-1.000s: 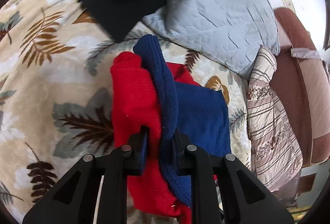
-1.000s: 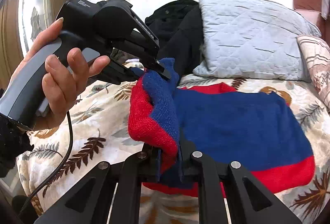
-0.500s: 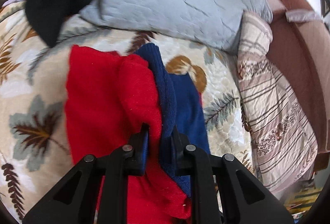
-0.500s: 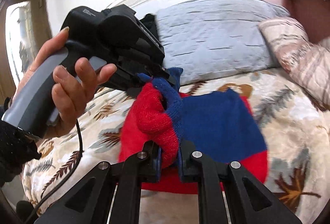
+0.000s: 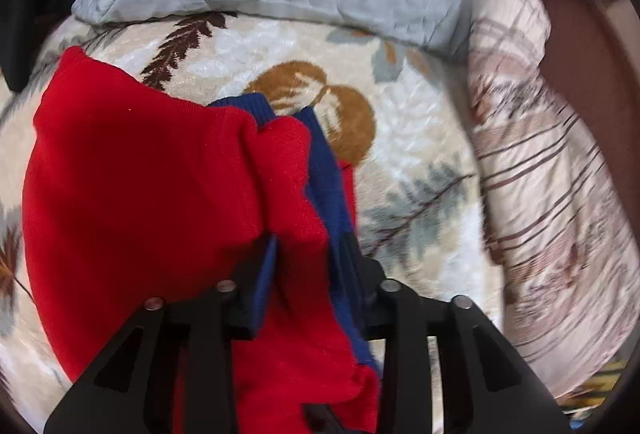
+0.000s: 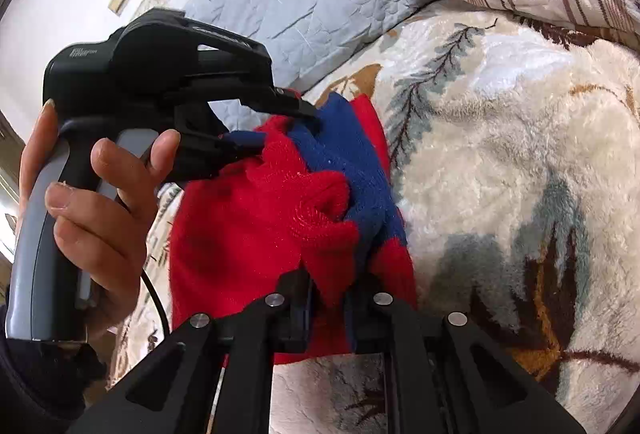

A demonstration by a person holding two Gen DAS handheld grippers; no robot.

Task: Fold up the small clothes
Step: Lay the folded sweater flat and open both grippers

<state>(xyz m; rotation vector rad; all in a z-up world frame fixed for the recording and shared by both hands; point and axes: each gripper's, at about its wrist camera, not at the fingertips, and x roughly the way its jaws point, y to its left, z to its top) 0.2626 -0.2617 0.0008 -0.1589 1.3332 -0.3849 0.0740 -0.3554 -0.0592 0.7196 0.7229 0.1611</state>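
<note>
We are holding the red-and-blue knitted garment (image 5: 152,194) over the leaf-patterned plush bedspread (image 5: 420,162). The left gripper (image 5: 310,258) and right gripper (image 6: 330,294), jaws just easing wider, are both still pinching its bunched edge. Open bedspread is lying toward the striped pillow (image 5: 552,174).

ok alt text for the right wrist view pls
The right gripper pinches a folded red and blue knitted garment over a leaf-patterned fleece blanket. A hand holds the black left gripper at the garment's far edge.
</note>
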